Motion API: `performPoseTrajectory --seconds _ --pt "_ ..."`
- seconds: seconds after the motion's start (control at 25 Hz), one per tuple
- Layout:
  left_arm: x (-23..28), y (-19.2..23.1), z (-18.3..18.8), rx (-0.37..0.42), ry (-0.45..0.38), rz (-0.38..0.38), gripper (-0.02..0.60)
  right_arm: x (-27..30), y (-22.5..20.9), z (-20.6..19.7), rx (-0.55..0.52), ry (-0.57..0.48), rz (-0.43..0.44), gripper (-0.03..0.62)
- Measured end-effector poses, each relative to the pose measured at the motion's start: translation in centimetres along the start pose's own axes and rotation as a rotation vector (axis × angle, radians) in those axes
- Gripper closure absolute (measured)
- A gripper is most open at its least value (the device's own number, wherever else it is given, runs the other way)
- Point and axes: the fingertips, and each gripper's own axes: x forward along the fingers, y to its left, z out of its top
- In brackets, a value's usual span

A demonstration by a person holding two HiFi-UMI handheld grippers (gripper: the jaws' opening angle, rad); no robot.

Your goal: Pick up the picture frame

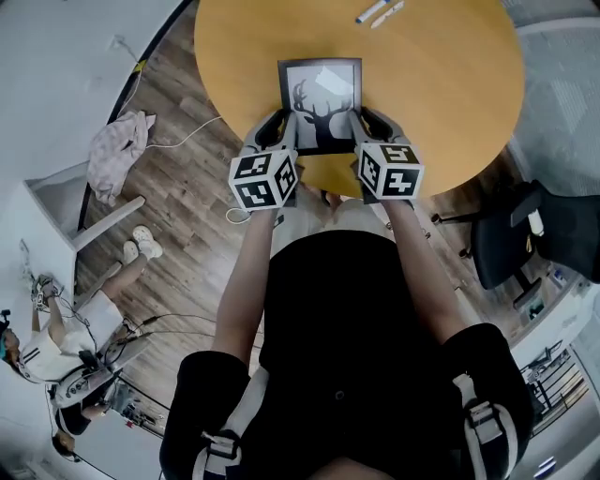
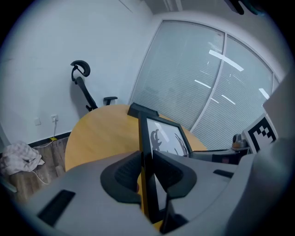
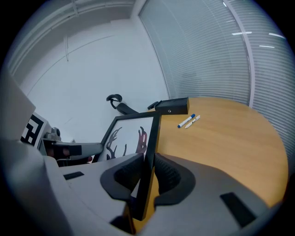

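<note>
You're clamping both the left gripper (image 1: 277,129) and right gripper (image 1: 367,124) on the side edges of the black-framed deer-print picture frame (image 1: 321,98), upper centre, over the round wooden table (image 1: 441,84); be lifting both evenly, avoiding twist

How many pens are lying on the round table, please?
2. Both lie side by side near the far edge of the table, beyond the picture frame: the left pen and the right pen. The frame could hide another.

pens (image 1: 380,12) far across table (image 1: 441,103), chair (image 1: 511,239) right
</note>
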Motion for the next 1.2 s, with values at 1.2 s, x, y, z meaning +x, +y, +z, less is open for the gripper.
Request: performPoseTrajectory --seconds 1.2 --pt "-12.7 -11.6 14.2 0.217 -0.388 -0.125 0.494 -17.9 4.2 14.1 -0.157 -0.467 -0.009 0.505"
